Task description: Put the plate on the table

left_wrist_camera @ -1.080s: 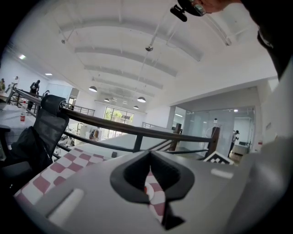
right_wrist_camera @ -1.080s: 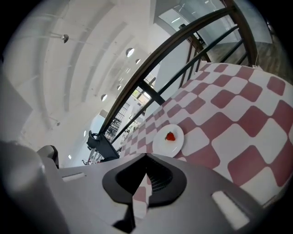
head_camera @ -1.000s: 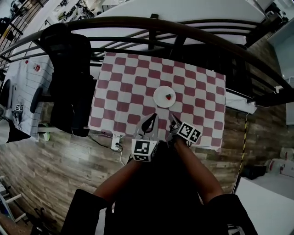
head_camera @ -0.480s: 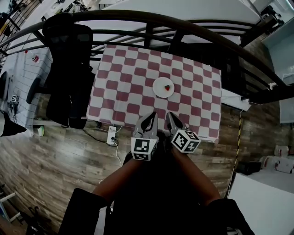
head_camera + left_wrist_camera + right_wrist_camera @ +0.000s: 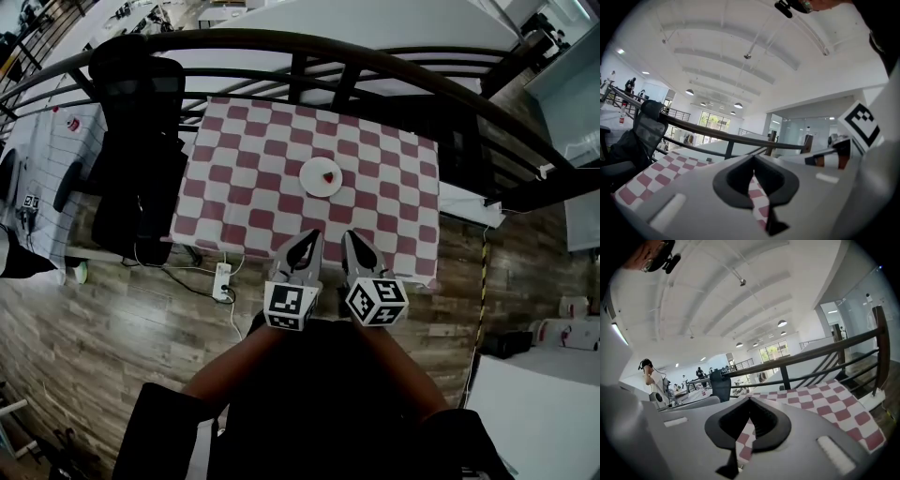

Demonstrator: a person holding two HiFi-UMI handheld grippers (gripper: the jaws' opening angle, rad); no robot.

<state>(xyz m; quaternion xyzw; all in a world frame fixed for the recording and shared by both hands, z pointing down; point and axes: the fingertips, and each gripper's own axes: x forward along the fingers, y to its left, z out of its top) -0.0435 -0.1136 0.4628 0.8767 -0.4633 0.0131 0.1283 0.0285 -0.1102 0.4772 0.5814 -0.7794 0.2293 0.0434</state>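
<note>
"Wood-plank floor (image 5: 94, 319) all round, and in the middle of the head view a table (image 5: 234, 187) with a red-and-white checked top. Where is the plate?"

"On the table. The white plate (image 5: 312, 182) lies flat a little past the middle, toward the far edge. One small red thing (image 5: 329, 175) sits on it, at about three o'clock of its centre."

"And the two grippers?"

"Side by side at the table's near edge in the head view, both pointing to twelve o'clock. The plate lies at twelve o'clock from them, well apart, and neither touches it. The left gripper (image 5: 307, 240) has its jaws together with the tips meeting; its own view shows only the checks through the hollow behind them. The right gripper (image 5: 349, 238) is the same — jaws closed, nothing held."

"What stands around the table?"

"A dark curved railing (image 5: 375, 64) runs along the far side at twelve o'clock. A black office chair (image 5: 136, 141) stands at nine o'clock, just beside the left edge. A white power strip (image 5: 222, 280) lies on the floor at seven o'clock, near the table's corner. In the right gripper view, some people (image 5: 651, 378) stand far off at nine o'clock — too small to make out more."
</note>
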